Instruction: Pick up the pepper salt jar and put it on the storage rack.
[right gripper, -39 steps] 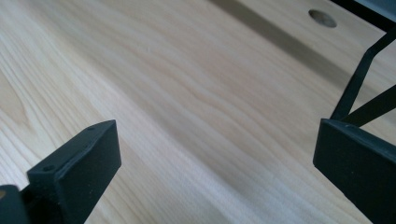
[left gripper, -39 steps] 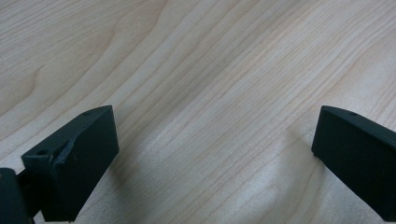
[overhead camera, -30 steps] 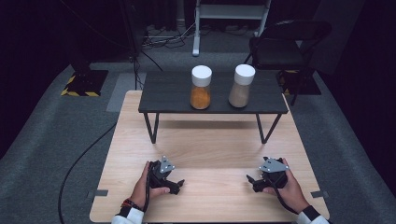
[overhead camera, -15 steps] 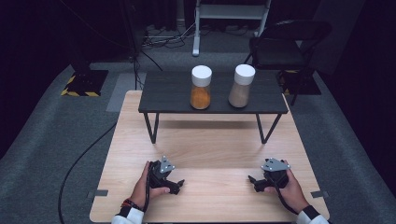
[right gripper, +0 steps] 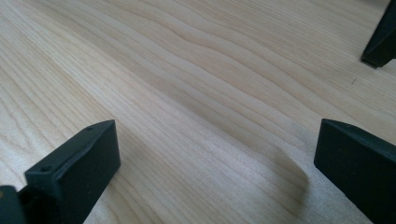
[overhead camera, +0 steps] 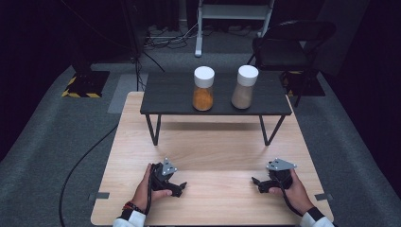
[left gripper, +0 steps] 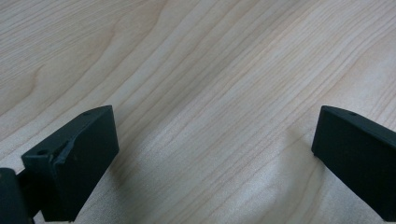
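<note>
left gripper (overhead camera: pixel 178 185): jaws spread, empty, low on tabletop (overhead camera: pixel 213 156) | right gripper (overhead camera: pixel 260 183): same, likely start pose | orange-filled jar (overhead camera: pixel 203 89), beige-filled jar (overhead camera: pixel 244 87): upright on black riser shelf (overhead camera: pixel 165 97), well apart from both, untouched

White sleeve cuffs, a red band on the left wrist (overhead camera: pixel 128 206). Black grippers, left gripper (overhead camera: pixel 177 187) and right gripper (overhead camera: pixel 258 183), grey three-cornered plates, thin black cables.
</note>
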`<state>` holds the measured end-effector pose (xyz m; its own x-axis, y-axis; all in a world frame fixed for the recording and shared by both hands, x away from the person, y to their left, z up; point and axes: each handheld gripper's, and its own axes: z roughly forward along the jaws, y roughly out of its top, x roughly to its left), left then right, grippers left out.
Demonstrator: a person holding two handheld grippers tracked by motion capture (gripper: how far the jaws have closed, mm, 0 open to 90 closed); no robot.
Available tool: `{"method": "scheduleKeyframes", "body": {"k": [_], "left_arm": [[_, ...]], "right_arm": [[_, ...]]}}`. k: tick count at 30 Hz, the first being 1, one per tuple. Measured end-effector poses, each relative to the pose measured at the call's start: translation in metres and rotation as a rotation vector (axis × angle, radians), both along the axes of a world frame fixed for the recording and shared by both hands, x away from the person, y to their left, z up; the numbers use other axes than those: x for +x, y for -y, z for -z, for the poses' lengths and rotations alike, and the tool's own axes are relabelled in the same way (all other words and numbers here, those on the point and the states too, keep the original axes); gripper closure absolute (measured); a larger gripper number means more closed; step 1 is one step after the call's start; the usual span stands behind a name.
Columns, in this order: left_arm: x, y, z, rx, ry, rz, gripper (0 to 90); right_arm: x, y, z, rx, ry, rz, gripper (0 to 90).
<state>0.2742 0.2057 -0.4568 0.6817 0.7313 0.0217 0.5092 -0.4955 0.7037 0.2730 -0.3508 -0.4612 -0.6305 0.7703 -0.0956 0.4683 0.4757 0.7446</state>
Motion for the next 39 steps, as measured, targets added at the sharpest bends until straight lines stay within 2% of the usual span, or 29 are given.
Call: {"method": "scheduleKeyframes", "body": {"k": [5, 39], "left_arm": [[0.0003, 0.0003, 0.0, -0.001, -0.001, -0.001, 0.3], [-0.0009, 0.0014, -0.0001, 0.0, -0.002, -0.008, 0.4]], "right_arm": [[0.0108, 0.0065, -0.0023, 0.038, -0.064, 0.011, 0.0], [0.0099, 0.0065, -0.0022, 0.039, -0.064, 0.015, 0.0]]}}
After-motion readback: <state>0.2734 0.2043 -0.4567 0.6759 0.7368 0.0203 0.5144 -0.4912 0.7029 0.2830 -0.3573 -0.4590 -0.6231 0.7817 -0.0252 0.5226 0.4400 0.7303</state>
